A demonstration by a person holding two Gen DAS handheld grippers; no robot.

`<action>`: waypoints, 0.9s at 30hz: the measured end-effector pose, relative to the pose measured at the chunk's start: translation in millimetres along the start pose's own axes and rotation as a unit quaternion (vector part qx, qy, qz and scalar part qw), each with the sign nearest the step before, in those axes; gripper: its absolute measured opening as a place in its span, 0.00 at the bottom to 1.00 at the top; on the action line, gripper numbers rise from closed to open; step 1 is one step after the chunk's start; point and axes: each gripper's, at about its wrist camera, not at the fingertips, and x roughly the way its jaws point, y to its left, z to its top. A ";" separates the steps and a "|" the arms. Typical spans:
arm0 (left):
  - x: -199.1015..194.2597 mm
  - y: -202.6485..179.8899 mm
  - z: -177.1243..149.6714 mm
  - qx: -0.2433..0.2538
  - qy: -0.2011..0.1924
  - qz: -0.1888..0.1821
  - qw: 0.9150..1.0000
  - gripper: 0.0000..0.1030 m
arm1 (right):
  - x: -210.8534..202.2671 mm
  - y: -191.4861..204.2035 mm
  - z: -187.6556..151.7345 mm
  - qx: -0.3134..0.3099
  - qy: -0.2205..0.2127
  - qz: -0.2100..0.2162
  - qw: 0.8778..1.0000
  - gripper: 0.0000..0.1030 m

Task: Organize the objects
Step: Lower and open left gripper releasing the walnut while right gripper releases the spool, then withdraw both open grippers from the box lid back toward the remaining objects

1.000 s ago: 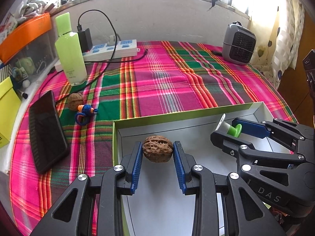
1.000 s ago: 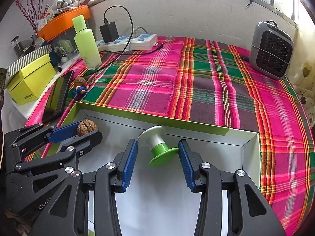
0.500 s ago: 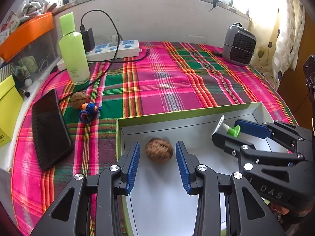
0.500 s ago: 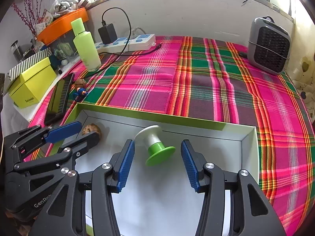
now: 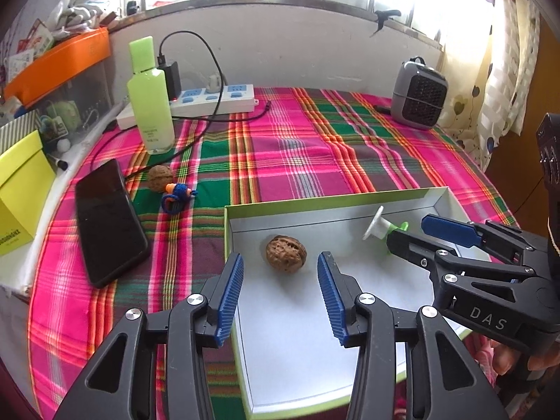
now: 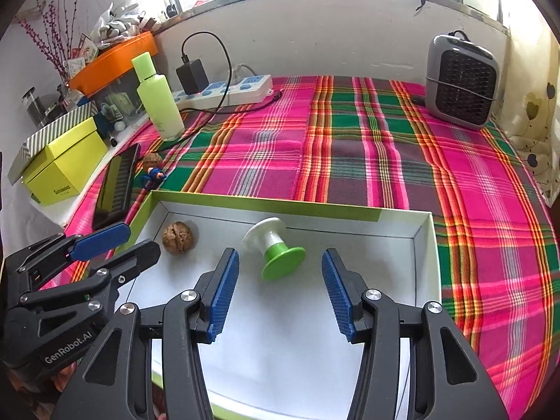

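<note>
A white box with a green rim (image 5: 325, 200) (image 6: 266, 202) lies on the plaid cloth. In it lie a brown walnut (image 5: 286, 253) (image 6: 177, 242) and a white-and-green spool (image 6: 274, 252) (image 5: 381, 227) on its side. My left gripper (image 5: 278, 290) is open and empty, just behind the walnut. My right gripper (image 6: 280, 287) is open and empty, just behind the spool. A second walnut (image 5: 160, 178) (image 6: 151, 158) and a small blue-and-orange toy (image 5: 177, 195) (image 6: 153, 174) lie on the cloth left of the box.
A black phone (image 5: 108, 220) lies at the left. A green bottle (image 5: 148, 101), a power strip with charger (image 5: 210, 103) and a grey heater (image 5: 418, 96) stand at the back. A yellow box (image 6: 61, 168) sits off the left edge.
Both grippers opened wider and drew back. The walnut and the spool, earlier between the fingers, now lie loose on the box floor.
</note>
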 end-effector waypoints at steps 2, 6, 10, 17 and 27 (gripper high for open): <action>-5.6 -0.6 -3.0 -0.001 -0.002 -0.003 1.000 0.42 | -5.6 0.7 -3.3 0.000 -0.004 -0.001 1.000 0.49; -16.0 -2.2 -9.8 -0.001 -0.007 -0.008 1.000 0.43 | -17.8 3.6 -9.1 -0.003 -0.016 -0.003 1.000 0.49; -28.6 -2.3 -19.4 0.000 -0.016 -0.010 1.000 0.44 | -33.2 6.5 -19.4 -0.005 -0.028 -0.004 1.000 0.49; -48.1 1.0 -35.0 -0.014 -0.026 -0.013 0.999 0.44 | -53.2 14.1 -40.9 -0.014 -0.039 -0.007 0.999 0.49; -63.3 -0.1 -58.5 -0.027 -0.025 -0.026 0.999 0.44 | -71.6 14.3 -67.9 -0.007 -0.047 -0.012 0.999 0.49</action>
